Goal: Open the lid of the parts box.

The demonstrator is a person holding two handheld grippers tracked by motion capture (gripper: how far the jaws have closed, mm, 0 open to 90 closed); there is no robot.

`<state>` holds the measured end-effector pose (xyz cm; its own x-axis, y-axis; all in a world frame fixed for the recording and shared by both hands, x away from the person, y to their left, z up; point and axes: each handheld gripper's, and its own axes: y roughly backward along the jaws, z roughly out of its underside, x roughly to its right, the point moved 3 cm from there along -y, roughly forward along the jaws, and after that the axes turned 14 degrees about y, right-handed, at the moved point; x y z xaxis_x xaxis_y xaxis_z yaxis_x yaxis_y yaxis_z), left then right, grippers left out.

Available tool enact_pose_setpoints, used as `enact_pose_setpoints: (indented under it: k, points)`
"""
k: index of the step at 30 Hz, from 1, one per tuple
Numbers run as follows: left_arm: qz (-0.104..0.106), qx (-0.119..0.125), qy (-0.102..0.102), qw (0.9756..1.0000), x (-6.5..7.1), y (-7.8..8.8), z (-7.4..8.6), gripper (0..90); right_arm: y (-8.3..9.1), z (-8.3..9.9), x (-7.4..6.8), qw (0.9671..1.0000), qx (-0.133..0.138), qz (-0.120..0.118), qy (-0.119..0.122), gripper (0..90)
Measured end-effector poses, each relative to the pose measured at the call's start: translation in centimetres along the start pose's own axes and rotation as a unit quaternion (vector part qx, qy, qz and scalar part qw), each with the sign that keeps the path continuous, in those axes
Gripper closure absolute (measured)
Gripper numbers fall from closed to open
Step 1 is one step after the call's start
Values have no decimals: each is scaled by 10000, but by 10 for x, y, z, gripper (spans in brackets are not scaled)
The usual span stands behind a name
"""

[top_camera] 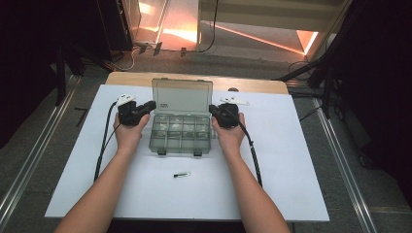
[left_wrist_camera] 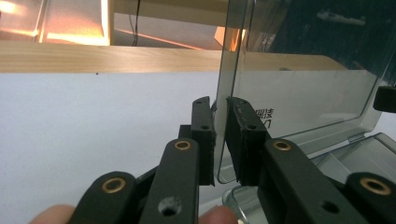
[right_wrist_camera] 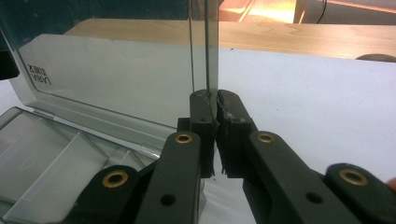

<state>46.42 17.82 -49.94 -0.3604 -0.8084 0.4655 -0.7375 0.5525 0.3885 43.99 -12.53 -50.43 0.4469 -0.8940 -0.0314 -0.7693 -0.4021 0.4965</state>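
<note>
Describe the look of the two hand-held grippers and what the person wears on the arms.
Both the left hand-held gripper and the right hand-held gripper are black, each with a pale plate on top. Their jaws are flat black links with brass-coloured rivets, ending in ridged black pads. A black cable trails from the left one, and another cable from the right. The forearms are bare, with no sleeves or gloves.

Black grippers [top_camera: 145, 108] – brass-coloured rivets, black cables [top_camera: 103, 141], grey top plates; forearms bare.
</note>
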Motion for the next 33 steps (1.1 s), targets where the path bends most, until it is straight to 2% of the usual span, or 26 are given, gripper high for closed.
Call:
enact_pose_setpoints:
  k: [6,11,14,21,27,32,33]
  points:
    - [-14,-324,53,9995,1,-5,-3,795,-1,-1,2,10000,-27,-47,-42,874]
    - [-20,-371,186,9991,-1,-7,-4,806,-3,-1,3,9999,-75,-85,-113,875]
    - [-113,-385,167,9991,-1,-9,-4,833,-5,-2,4,9997,-122,-91,-169,876]
    - [-157,-522,255,9982,-2,-11,-6,842,-8,-4,6,9994,-228,-120,-241,877]
    - [-81,-612,459,9970,-5,-13,-7,843,-11,-4,8,9989,-296,-159,-320,878]
    - [-126,-733,657,9951,-6,-15,-9,841,-13,-4,9,9987,-350,-152,-327,876]
    - [-131,-768,753,9941,-7,-15,-10,840,-14,-5,9,9985,-384,-168,-361,875]
